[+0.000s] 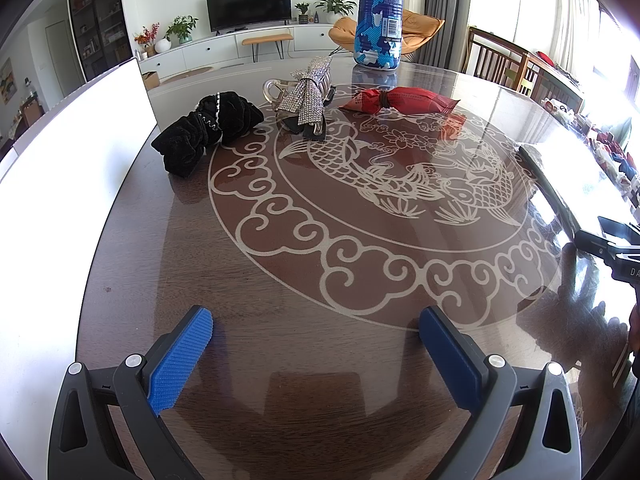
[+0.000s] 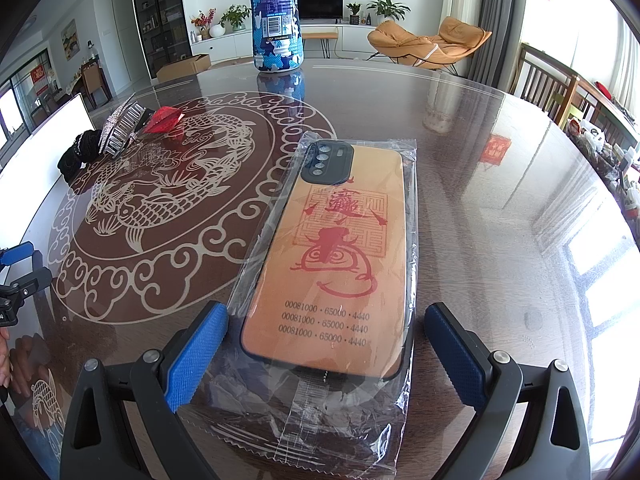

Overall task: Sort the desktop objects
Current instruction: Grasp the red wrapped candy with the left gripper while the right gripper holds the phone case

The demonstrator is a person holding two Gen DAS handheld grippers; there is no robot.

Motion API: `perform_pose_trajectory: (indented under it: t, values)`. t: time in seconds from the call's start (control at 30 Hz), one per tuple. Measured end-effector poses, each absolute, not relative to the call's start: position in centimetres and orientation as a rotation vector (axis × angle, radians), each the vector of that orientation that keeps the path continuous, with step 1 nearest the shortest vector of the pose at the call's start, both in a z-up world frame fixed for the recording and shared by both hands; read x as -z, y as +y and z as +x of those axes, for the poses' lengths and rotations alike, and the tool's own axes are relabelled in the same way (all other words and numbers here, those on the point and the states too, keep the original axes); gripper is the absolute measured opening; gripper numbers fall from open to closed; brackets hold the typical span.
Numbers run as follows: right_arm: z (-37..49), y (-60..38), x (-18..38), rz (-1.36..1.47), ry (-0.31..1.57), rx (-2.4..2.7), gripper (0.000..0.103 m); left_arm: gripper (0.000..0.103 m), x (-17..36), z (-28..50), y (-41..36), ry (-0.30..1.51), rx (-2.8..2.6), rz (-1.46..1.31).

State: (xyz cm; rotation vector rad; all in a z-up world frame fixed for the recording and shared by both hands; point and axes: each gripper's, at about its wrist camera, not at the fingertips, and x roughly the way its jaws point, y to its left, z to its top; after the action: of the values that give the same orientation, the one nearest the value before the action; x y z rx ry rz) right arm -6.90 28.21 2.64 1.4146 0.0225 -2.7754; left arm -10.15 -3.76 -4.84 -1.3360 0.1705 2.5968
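My left gripper (image 1: 316, 330) is open and empty above the dark round table (image 1: 280, 280). Far ahead lie a black scrunchie (image 1: 208, 130), a rhinestone hair clip (image 1: 306, 94) and a red snack packet (image 1: 400, 100). My right gripper (image 2: 326, 328) is open, its jaws on either side of an orange phone case in a clear plastic bag (image 2: 336, 260) that lies flat on the table. The scrunchie (image 2: 78, 152), hair clip (image 2: 122, 128) and red packet (image 2: 164, 120) also show at the left of the right wrist view.
A blue camouflage bottle (image 1: 380, 20) stands at the table's far edge, also in the right wrist view (image 2: 276, 20). A white board (image 1: 72, 152) lies along the left. The other gripper (image 2: 20, 276) shows at the left edge. Wooden chairs (image 2: 560, 92) stand at the right.
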Motion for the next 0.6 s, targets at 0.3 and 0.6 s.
perform_pose_trajectory:
  t: [0.3, 0.6]
  values:
    - [-5.9, 29.2, -2.6, 1.404, 0.023, 2.757, 0.099, 0.103, 4.5, -10.2, -2.9, 0.085, -2.581, -1.373]
    - [-6.0, 29.1, -2.6, 1.412, 0.034, 2.762, 0.1, 0.103, -0.2, -18.1, 6.8, -0.052, -2.475, -1.363]
